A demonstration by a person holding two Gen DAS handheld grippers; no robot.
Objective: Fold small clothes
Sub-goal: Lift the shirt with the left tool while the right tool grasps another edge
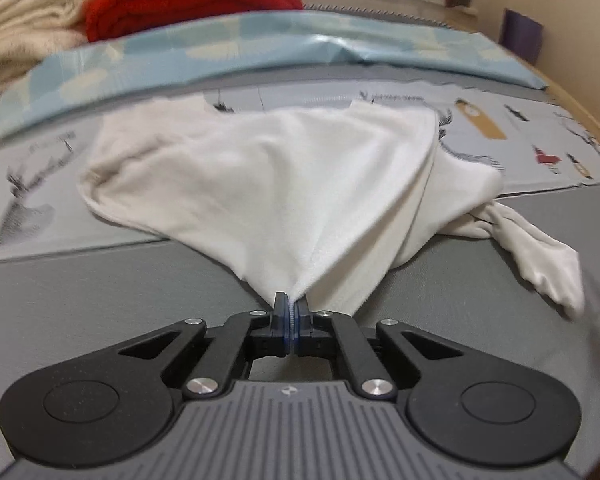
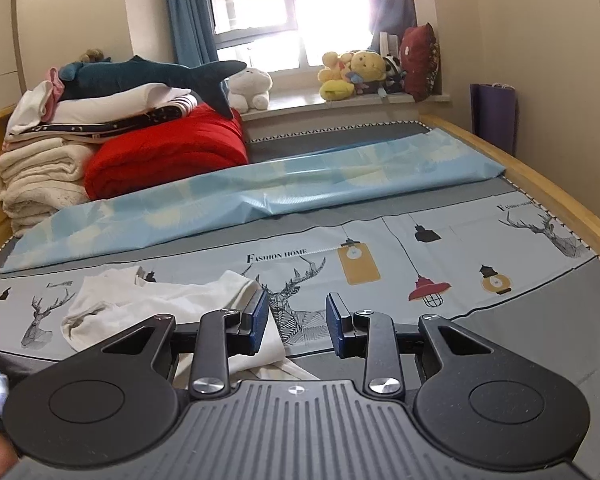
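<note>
Left gripper (image 1: 291, 307) clamped on corner of crumpled white cotton garment (image 1: 268, 176) at frame centre on grey printed bedsheet (image 1: 60, 288); right gripper (image 2: 297, 320) apart, empty; best drawn taut before folding.

— What are you handling?
— A white garment (image 1: 268, 176) of soft, matt knit cloth, on your bed's smooth printed cotton sheet (image 2: 440, 240).
— Your grippers?
— The left gripper (image 1: 291, 312) and right gripper (image 2: 296, 316) are matt black plastic with shiny metal screws. The blue folded cover (image 2: 260, 196) looks glossy.
</note>
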